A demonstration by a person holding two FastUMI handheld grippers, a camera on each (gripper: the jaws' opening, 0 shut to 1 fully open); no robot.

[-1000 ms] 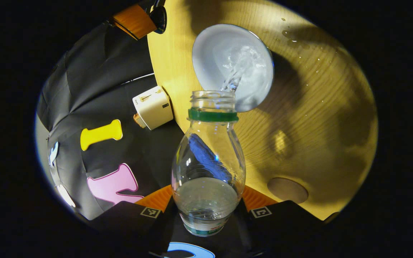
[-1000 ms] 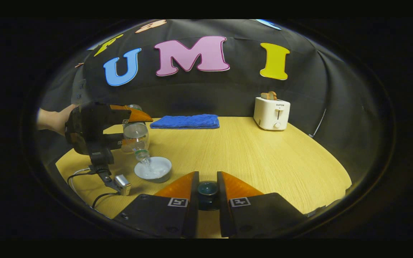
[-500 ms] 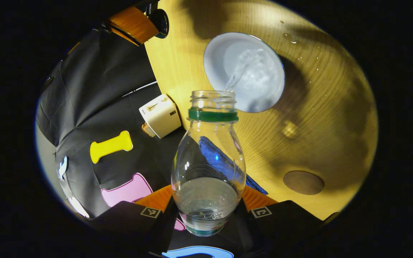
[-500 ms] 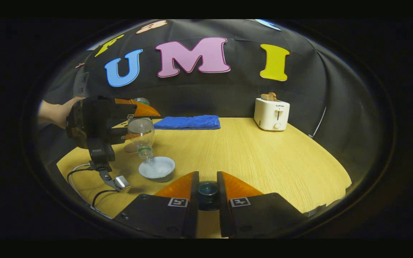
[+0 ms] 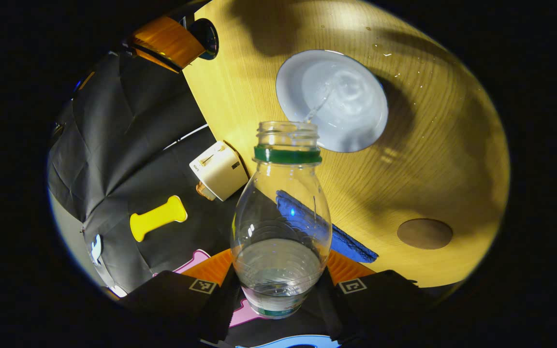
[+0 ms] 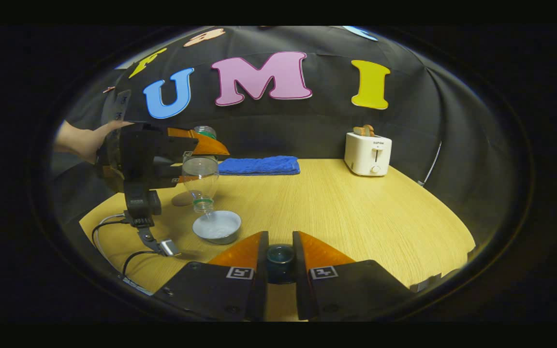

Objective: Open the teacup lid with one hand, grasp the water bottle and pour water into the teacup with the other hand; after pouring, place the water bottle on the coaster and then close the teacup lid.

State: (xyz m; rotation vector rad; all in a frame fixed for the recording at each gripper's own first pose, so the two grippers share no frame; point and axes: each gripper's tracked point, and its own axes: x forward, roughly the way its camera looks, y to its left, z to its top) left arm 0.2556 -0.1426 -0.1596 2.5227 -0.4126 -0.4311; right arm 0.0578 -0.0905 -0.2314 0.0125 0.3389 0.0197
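One water bottle (image 5: 281,227), one teacup (image 5: 332,100), one lid (image 6: 280,257), one coaster (image 5: 424,233), one toaster (image 6: 368,153), one blue towel (image 6: 259,165) and two grippers are occupying the booth.

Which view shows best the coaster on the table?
The left gripper view: the coaster lies there as a whole brown disc on the bare table, nothing on it. In the right gripper view the coaster is small and far, partly behind the bottle and the left gripper.
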